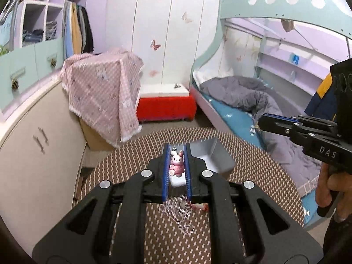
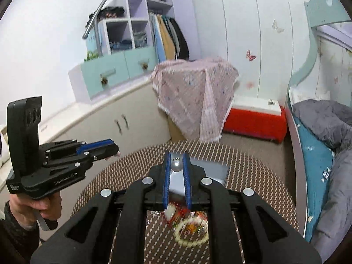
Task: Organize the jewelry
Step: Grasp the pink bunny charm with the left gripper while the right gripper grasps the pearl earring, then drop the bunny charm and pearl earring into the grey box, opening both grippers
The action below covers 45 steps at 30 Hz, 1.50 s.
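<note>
My left gripper (image 1: 176, 148) is shut on a pink bunny charm (image 1: 176, 162) with a small metal ring on top, held above a round table with a woven brown mat (image 1: 132, 160). A grey open box (image 1: 216, 157) sits on the mat just behind and to the right of the charm. My right gripper (image 2: 176, 156) is shut on a small silver bead-like piece (image 2: 176, 165), above the same grey box (image 2: 211, 171). Blurred bracelets (image 2: 191, 231) lie on the mat below it. The left gripper also shows in the right wrist view (image 2: 110, 148), and the right gripper shows in the left wrist view (image 1: 261, 121).
A cream cabinet (image 1: 39, 136) stands on the left. A box under a pink cloth (image 1: 105, 92) and a red stool (image 1: 166, 107) stand beyond the table. A bunk bed with a grey duvet (image 1: 248, 96) is on the right.
</note>
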Tool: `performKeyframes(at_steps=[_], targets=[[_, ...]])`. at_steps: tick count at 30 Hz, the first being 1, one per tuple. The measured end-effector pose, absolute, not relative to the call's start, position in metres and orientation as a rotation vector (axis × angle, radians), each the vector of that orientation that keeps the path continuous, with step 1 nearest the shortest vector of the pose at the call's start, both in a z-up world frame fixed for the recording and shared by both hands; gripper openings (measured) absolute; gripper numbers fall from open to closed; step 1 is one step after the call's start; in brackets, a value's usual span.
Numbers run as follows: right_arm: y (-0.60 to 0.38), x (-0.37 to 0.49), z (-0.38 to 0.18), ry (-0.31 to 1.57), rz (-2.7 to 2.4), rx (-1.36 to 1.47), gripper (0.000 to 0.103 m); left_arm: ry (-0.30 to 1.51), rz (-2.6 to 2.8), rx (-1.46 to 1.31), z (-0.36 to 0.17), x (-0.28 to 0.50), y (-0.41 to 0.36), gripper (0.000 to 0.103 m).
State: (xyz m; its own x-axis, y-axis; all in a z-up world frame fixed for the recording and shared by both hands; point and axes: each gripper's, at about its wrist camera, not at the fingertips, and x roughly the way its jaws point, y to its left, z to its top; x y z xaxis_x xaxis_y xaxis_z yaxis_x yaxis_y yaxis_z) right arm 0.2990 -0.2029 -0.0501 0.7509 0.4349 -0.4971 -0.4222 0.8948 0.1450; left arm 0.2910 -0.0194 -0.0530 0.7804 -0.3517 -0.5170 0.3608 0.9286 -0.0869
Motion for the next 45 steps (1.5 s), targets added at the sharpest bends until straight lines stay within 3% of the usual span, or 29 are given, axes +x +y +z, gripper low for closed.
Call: performKeyframes(at_steps=[13,14,15,16,17,18,19,21,31,45], targets=[[-0.213,0.367,-0.082,0.721,0.444,0.107,0.010,0.681,-0.417,-0.026,-0.067,0.363,-0.055,0.013],[-0.216,0.366,-0.084,0.731,0.431,0.117,0.017,0.693,-0.408,-0.028,-0.070,0.366,-0.055,0.014],[-0.219,0.368,-0.087,0.739,0.414,0.130,0.034,0.701,-0.401,-0.028,-0.071,0.368,-0.054,0.018],[-0.221,0.367,-0.087,0.736,0.398,0.138,0.047,0.704,-0.392,-0.028,-0.071,0.369,-0.053,0.048],[-0.226,0.365,-0.087,0.719,0.352,0.149,0.069,0.693,-0.352,-0.032,-0.070,0.368,-0.049,0.085],[-0.231,0.363,-0.085,0.701,0.338,0.164,0.082,0.655,-0.309,-0.044,-0.067,0.364,-0.042,0.094],[-0.235,0.361,-0.083,0.691,0.342,0.180,0.085,0.638,-0.298,-0.049,-0.064,0.363,-0.041,0.096],[-0.239,0.358,-0.080,0.680,0.307,0.180,0.094,0.639,-0.297,-0.050,-0.062,0.361,-0.035,0.096],[-0.247,0.326,-0.060,0.627,0.223,0.181,0.095,0.585,-0.172,-0.055,-0.058,0.318,0.002,0.096],[-0.245,0.216,-0.040,0.516,0.174,0.126,0.095,0.534,-0.110,-0.067,-0.062,0.231,0.020,0.096]])
